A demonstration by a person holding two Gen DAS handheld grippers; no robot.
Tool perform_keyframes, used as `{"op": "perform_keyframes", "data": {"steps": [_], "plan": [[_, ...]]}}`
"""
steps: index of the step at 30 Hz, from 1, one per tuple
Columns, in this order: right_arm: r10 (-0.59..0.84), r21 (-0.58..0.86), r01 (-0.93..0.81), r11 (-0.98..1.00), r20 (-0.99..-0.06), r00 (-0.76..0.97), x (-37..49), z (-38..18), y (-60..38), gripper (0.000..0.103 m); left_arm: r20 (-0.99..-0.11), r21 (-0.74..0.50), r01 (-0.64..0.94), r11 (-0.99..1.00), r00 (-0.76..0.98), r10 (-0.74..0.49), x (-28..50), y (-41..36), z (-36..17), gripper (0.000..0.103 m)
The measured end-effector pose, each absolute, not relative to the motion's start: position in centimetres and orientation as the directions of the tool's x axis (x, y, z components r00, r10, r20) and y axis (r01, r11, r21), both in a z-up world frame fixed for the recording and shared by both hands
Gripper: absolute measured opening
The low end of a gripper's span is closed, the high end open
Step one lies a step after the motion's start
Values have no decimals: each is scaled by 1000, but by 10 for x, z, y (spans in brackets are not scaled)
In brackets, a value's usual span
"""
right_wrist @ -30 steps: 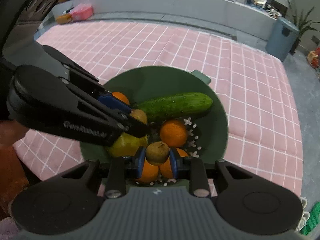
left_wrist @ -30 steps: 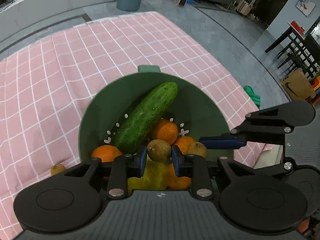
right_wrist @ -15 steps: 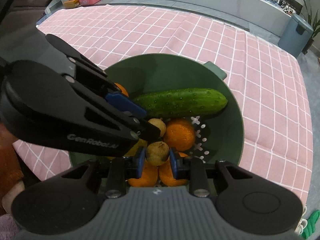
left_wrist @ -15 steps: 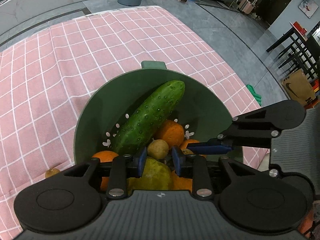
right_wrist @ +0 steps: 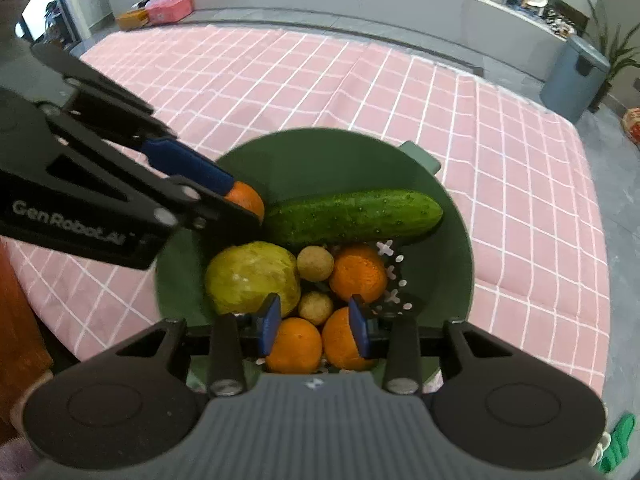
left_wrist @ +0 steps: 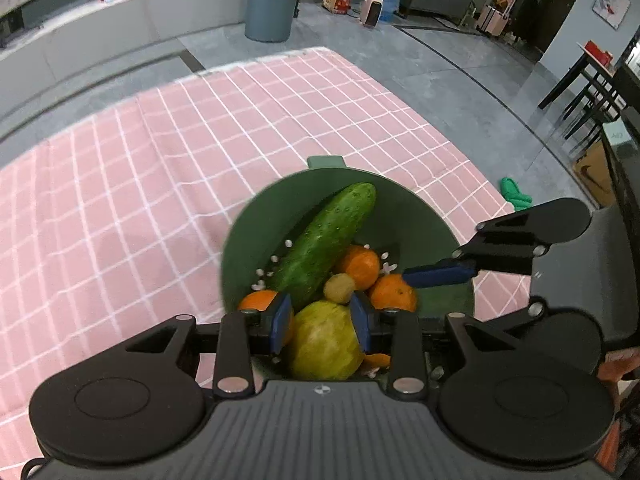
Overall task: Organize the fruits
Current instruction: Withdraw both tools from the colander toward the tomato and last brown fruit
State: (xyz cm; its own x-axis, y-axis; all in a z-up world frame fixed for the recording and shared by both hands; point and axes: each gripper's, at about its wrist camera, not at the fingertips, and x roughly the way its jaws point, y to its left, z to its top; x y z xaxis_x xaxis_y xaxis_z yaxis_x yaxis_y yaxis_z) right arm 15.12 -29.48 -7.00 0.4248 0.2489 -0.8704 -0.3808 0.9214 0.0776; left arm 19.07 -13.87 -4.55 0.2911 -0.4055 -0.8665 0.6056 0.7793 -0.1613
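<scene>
Green colander [right_wrist: 460, 264] on pink-checked tabletop [right_wrist: 520, 160], holding both small brown fruits [right_wrist: 315, 263] among oranges, pear and cucumber; left tool [left_wrist: 320, 316] and right tool [right_wrist: 314, 322], pads just parted, empty: best lifted straight clear without nudging the pile.

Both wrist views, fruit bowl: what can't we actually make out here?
- Green bowl, near rim: both views, hidden behind the hand-held gripper bodies.
- Upper-left orange: right wrist view, partly covered by the left hand-held gripper.
- Yellow-green fruit: left wrist view, lower part cut off by the gripper body.
- Counter items: too small and blurred.
</scene>
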Motion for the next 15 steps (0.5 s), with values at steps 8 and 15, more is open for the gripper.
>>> {"op": "perform_keyframes", "data": {"steps": [8, 15], "plan": [[318, 164, -323, 932, -796, 515, 117, -44, -278, 44, -858, 7, 642, 766, 398, -326, 165, -102, -21, 41], [391, 263, -297, 918, -725, 568, 92, -38, -244, 50, -835, 91, 604, 791, 480, -270, 149, -53, -17, 42]]}}
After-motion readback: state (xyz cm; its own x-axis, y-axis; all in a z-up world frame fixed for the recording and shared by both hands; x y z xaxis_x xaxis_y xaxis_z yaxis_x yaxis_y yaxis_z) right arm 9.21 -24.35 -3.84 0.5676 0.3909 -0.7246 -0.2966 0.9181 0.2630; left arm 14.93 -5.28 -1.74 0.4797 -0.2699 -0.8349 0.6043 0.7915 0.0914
